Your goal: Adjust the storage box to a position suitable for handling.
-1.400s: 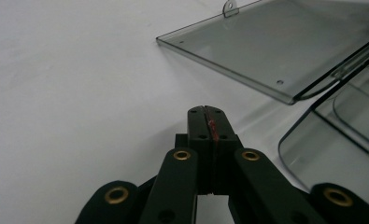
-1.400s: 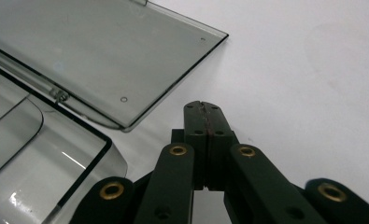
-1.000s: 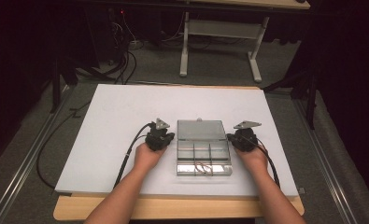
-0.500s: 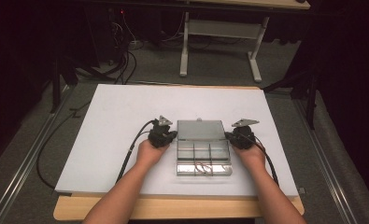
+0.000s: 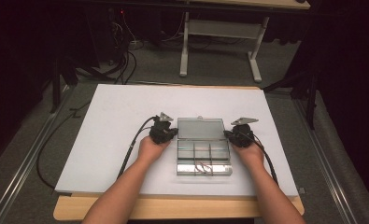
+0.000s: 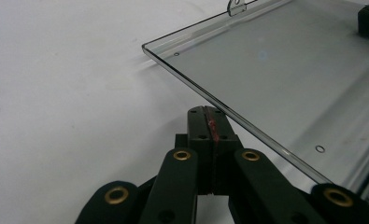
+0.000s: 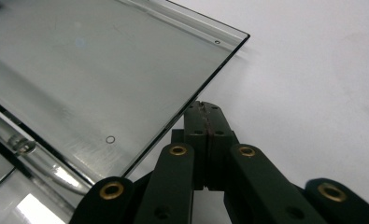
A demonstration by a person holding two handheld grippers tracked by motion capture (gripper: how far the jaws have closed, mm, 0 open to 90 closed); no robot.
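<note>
I hold a gripper in each hand at the two sides of a clear plastic compartment box (image 5: 203, 148) that sits on the white table (image 5: 117, 121), near its front edge and about midway across. The box's lid (image 5: 201, 128) is swung open and lies back beyond the compartments; small wiry items rest in the front row, too small to identify. My left gripper (image 6: 209, 116) is clenched with nothing between its jaws, its tip just under or against the left edge of the lid; I cannot tell whether it touches. My right gripper (image 7: 205, 112) is likewise clenched on nothing, its tip just beside the right edge of the lid. In my judgement the step in hand is handling the lid from both sides, either settling it open or getting ready to bring it back over the compartments. The next move would call for both tips to bear evenly on the two lid edges, so the thin plastic turns on its hinge without twisting and the light box does not slide on the smooth surface. Against the frames from a second and half a second ago, little differs: both hands stay beside the box, jaws shut throughout, and the lid is open in each.
</note>
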